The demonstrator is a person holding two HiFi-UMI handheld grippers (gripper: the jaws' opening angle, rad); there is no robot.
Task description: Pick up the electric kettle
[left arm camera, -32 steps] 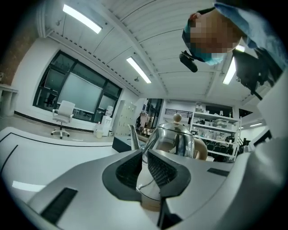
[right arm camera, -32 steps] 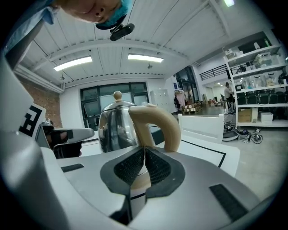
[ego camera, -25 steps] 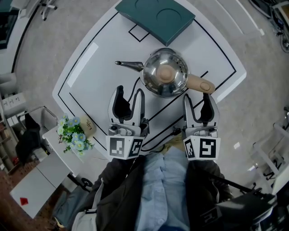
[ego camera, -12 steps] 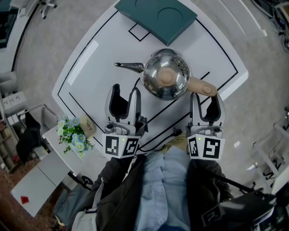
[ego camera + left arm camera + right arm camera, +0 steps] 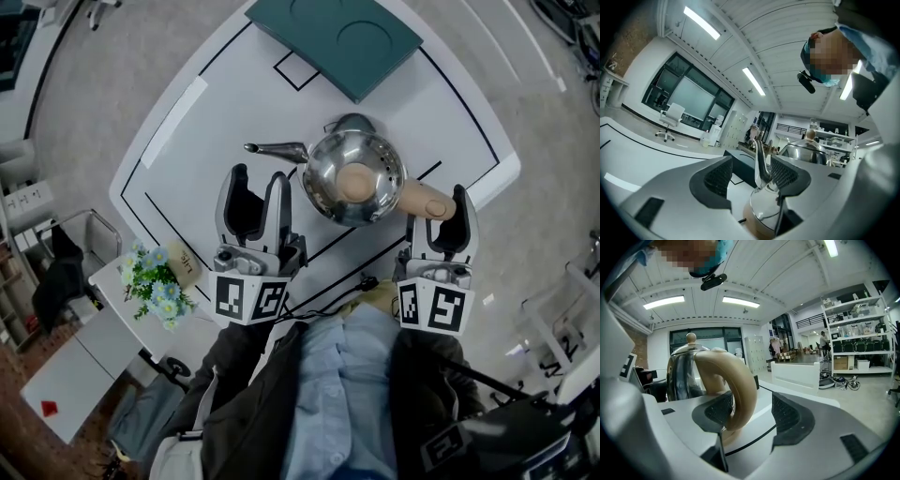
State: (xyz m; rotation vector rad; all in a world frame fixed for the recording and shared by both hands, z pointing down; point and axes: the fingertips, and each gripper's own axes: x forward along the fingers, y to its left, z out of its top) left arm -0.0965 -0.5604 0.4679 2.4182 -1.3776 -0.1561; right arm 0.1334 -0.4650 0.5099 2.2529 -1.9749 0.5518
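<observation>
A shiny steel electric kettle [image 5: 354, 178] with a tan lid knob stands in the middle of the white table [image 5: 187, 141]. Its thin spout [image 5: 277, 148] points left and its tan handle [image 5: 422, 199] sticks out to the right. My left gripper [image 5: 258, 187] is open just short of the spout, which rises between the two pads in the left gripper view [image 5: 761, 161]. My right gripper [image 5: 439, 211] is open at the handle. In the right gripper view the handle [image 5: 738, 385] arches just ahead of the gap, near the left pad [image 5: 717, 411], and nothing presses on it.
A dark green slab [image 5: 333, 33] with a round recess lies at the table's far end. Black lines mark the tabletop. A black cable [image 5: 328, 291] runs along the near edge. A bunch of flowers [image 5: 155, 277] stands on a low side table at the lower left.
Both grippers have drawn closer to the kettle. The right one has shifted rightward and now sits behind the handle's end. The left one sits nearer the spout.
</observation>
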